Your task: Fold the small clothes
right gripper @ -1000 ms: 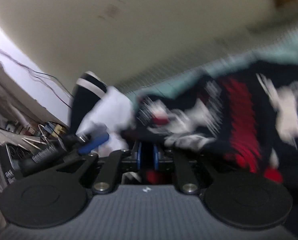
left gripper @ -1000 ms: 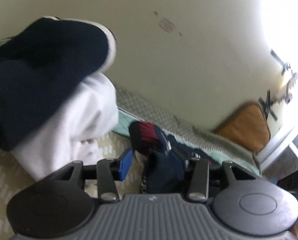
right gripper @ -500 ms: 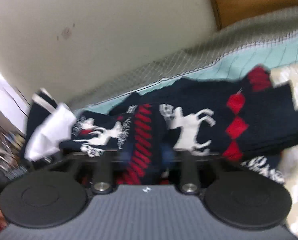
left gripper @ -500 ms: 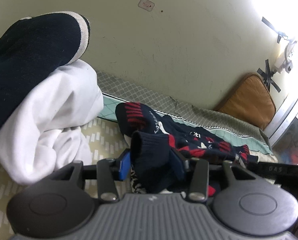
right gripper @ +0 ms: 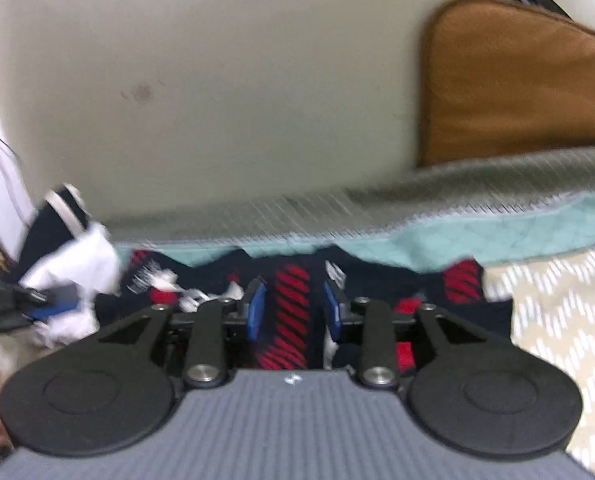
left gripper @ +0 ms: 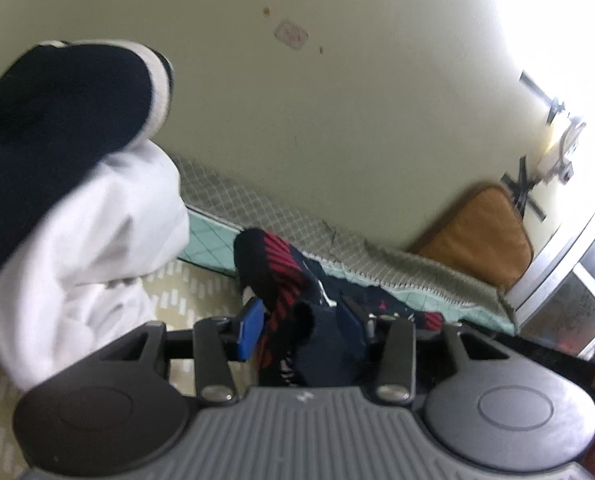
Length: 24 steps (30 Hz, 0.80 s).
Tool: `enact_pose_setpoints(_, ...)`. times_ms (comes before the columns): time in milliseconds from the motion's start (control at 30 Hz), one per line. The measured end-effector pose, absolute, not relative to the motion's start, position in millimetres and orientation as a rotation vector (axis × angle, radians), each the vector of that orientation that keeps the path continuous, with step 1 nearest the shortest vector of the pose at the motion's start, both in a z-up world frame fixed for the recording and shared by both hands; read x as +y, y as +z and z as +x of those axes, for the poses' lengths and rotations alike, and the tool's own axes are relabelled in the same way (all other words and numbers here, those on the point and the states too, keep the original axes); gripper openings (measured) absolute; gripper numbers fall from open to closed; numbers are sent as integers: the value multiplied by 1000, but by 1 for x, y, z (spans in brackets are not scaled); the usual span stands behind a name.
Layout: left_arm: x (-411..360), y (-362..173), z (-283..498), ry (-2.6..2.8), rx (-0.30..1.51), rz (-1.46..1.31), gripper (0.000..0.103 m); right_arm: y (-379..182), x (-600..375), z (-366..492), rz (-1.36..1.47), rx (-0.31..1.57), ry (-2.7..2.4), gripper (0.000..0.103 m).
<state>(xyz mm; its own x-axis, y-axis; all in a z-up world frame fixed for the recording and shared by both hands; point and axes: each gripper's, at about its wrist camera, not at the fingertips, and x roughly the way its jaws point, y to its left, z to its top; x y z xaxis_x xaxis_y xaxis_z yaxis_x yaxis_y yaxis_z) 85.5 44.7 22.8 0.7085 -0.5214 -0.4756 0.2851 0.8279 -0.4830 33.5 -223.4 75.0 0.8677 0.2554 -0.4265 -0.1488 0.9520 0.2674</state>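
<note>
Left claw point(left gripper: 297, 326) clamped on sock point(left gripper: 281, 280) | right claw point(right gripper: 293, 310) opening over sock, pads clear | lift clear before regripping

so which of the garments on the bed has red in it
The patterned navy sock, the one between the left gripper fingers: it carries red stripes. The piled white garment and the plain navy garment with a white band on top show none.

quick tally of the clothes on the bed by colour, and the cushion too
navy knit sock with red and white pattern: 1
plain navy garment with white trim: 1
white cloth garment: 1
brown cushion: 1
total: 4
</note>
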Motion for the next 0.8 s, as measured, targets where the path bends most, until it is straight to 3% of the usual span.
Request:
enact_pose_setpoints(67, 30, 20, 91, -448, 673, -334, 40, 79, -215, 34, 188, 473, 291, 36)
enact_pose_setpoints(167, 7, 9, 91, -397, 724, -152, 44, 59, -191, 39, -43, 683, 433, 32)
enact_pose_setpoints(267, -1, 2, 83, -358, 709, -50, 46, 54, -181, 15, -265, 631, 448, 34)
enact_pose_setpoints(467, 9, 8, 76, -333, 744, -124, 45, 97, -188, 31, -4, 577, 472, 35)
enact_pose_setpoints(500, 9, 10, 70, -334, 747, -135, 46, 101, -183, 41, 38, 588, 485, 35)
enact_pose_setpoints(567, 8, 13, 59, -339, 746, -134, 59, 102, -164, 64, 90, 636, 502, 36)
enact_pose_setpoints(667, 8, 13, 46, -354, 744, -129, 59, 94, -129, 96, 109, 703, 544, 43)
enact_pose_setpoints(700, 8, 11, 43, -351, 745, -130, 57, 89, -115, 106, 105, 730, 558, 46)
enact_pose_setpoints(767, 11, 3, 41, -363, 761, -135, 13, 72, -85, 124, 44, 804, 568, 47)
enact_pose_setpoints(800, 12, 1, 40, -370, 757, -146, 12, 65, -74, 128, -11, 833, 545, 39)
